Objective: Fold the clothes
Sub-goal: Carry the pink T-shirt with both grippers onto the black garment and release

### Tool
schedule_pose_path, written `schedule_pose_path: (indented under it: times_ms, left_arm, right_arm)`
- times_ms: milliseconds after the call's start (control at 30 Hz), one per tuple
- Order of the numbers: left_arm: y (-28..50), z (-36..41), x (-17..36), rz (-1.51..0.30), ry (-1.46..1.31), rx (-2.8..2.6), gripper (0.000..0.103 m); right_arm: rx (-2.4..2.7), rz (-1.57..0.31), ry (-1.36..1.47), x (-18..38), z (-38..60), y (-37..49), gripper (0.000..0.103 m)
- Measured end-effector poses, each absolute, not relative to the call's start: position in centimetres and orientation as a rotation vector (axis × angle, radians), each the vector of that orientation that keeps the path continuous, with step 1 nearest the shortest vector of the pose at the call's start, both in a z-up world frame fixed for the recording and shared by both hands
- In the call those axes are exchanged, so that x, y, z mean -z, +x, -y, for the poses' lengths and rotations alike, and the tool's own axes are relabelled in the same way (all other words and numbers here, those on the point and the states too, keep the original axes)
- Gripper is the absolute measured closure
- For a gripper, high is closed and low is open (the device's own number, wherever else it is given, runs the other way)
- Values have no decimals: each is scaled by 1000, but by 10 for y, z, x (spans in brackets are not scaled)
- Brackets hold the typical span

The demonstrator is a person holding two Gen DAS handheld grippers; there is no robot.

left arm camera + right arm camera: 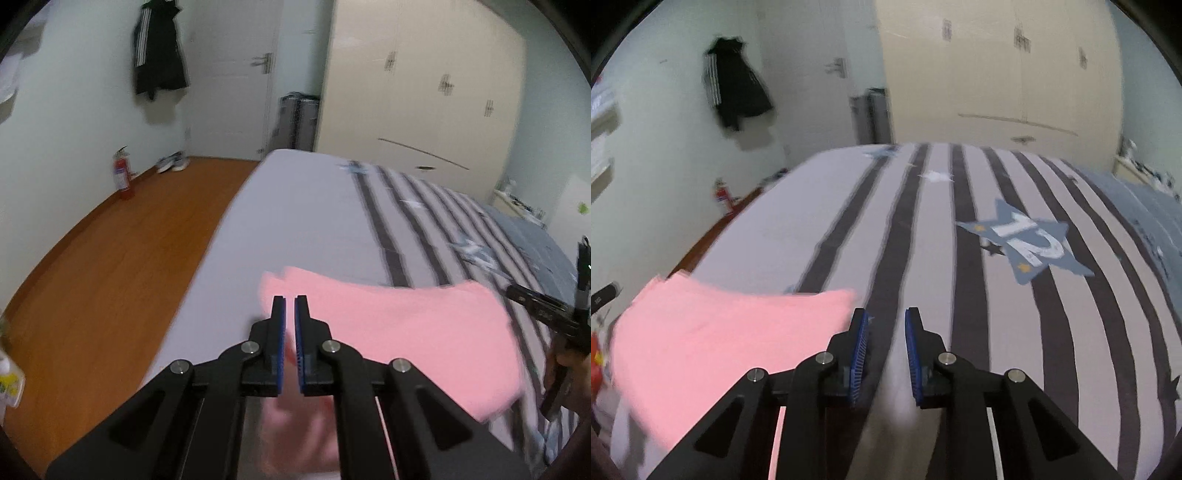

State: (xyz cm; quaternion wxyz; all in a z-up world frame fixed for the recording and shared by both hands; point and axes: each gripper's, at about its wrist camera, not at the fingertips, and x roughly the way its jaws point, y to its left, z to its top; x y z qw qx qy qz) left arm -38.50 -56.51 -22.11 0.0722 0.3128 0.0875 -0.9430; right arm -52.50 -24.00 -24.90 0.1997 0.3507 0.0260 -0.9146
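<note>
Your left gripper (290, 301) tilts down, pinching the pink garment (406, 332); your right gripper (886, 314), slightly parted, holds nothing beside it.

Left wrist view looks forward and down over its claw (290, 299), close above the bed (295, 206). Right wrist view faces likewise from further right. Both share the pink cloth (406, 332), wardrobe (424, 81) and hanging jacket (159, 51).

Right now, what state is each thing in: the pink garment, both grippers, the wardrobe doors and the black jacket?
Pink garment: folded over, on the bed, edge clamped.
Left gripper: shut on the garment.
Right gripper: open, nothing between its pads.
Wardrobe doors: closed.
Black jacket: hanging on the wall.
</note>
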Motion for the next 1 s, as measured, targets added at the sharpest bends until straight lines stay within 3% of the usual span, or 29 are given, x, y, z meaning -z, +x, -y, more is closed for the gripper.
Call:
schedule_pose_path:
  times_ms: [233, 367, 533, 567, 633, 667, 867, 1000]
  left_arm:
    - [-369, 537, 238, -185, 982, 2856, 99]
    - [-371, 552, 262, -182, 1008, 2818, 100]
    - [-367, 558, 252, -178, 988, 2826, 100]
    - [-369, 563, 257, -175, 1011, 2817, 101]
    - [-371, 565, 262, -147, 1023, 2802, 101]
    - [-371, 568, 259, -170, 1010, 2793, 101]
    - [-373, 606, 245, -308, 929, 2662, 101]
    - [-399, 592, 229, -236, 923, 2777, 101]
  right_arm:
    - [2454, -119, 871, 252, 273, -446, 82]
    - [2470, -111, 940, 279, 273, -446, 82]
    - [2527, -45, 971, 281, 251, -460, 81]
    - [2534, -18, 997, 284, 245, -466, 79]
    - [2556, 15, 1018, 288, 236, -476, 58]
    - [2559, 6, 1021, 288, 234, -478, 56]
    - [2670, 24, 1025, 274, 214, -500, 59]
    - [2656, 38, 950, 253, 223, -517, 59]
